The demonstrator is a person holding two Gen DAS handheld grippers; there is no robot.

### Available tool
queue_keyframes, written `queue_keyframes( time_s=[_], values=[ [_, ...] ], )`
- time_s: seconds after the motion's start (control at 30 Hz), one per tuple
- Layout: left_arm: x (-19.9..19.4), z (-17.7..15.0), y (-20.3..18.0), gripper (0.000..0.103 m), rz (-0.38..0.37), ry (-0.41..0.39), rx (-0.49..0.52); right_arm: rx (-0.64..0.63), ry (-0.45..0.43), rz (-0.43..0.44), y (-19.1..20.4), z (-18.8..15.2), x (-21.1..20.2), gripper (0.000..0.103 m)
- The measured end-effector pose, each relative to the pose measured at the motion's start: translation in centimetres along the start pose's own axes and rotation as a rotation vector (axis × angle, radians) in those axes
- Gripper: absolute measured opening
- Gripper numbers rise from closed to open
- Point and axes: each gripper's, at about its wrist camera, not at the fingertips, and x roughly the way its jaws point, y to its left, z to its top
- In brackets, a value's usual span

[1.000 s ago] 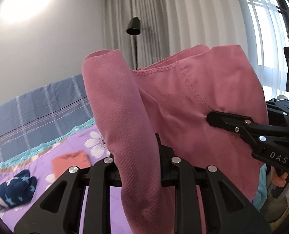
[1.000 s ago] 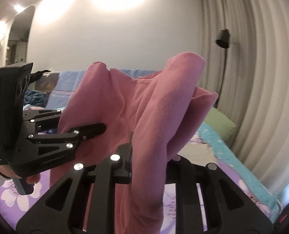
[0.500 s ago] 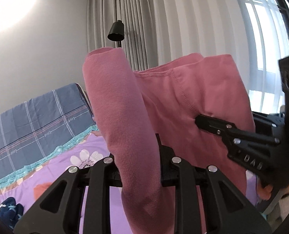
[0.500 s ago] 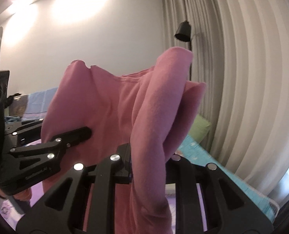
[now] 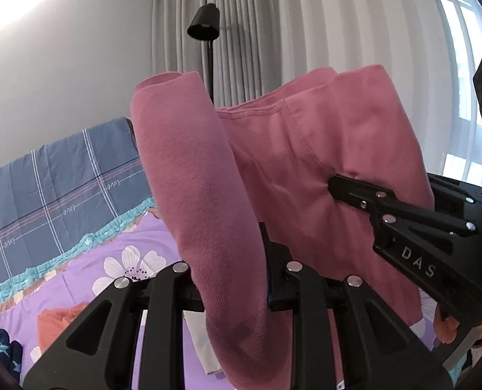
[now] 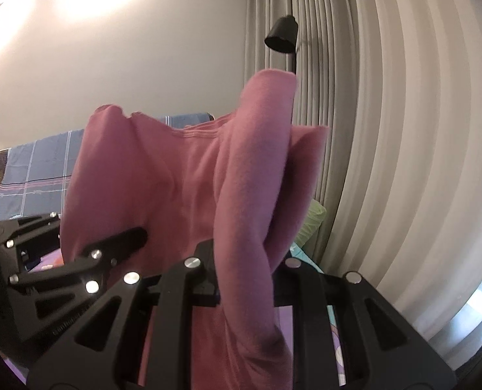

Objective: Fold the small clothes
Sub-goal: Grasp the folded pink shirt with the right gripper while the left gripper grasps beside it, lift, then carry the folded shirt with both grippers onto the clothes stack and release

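Observation:
A pink garment (image 5: 306, 162) hangs in the air between my two grippers, high above the bed. My left gripper (image 5: 231, 279) is shut on one bunched corner of it, the cloth standing up from between the jaws. My right gripper (image 6: 244, 279) is shut on the other corner of the pink garment (image 6: 162, 182). The right gripper also shows in the left wrist view (image 5: 338, 187), pinching the cloth from the right. The left gripper shows in the right wrist view (image 6: 136, 237), coming in from the left. The garment's lower part is hidden behind the gripper bodies.
Below lies a bed with a purple flowered sheet (image 5: 123, 266) and a blue checked cover (image 5: 62, 188). An orange cloth (image 5: 58, 321) and a dark blue starred cloth (image 5: 6, 354) lie on it. A black floor lamp (image 5: 205, 26), grey curtains (image 6: 387, 130) and a green pillow (image 6: 312, 221) stand behind.
Both grippers have swung with the pink garment toward the curtains, then the left view dropped a little toward the bed. Both grips are unchanged.

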Motion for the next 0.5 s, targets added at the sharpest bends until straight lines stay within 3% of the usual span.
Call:
queue_keyframes(
  time_s=[0.5],
  values=[
    [9.7, -2.3, 2.2, 0.025, 0.104, 0.106, -0.006, 0.067, 0.113, -0.011, -1.0, -0.5, 11.6, 0.018]
  ],
)
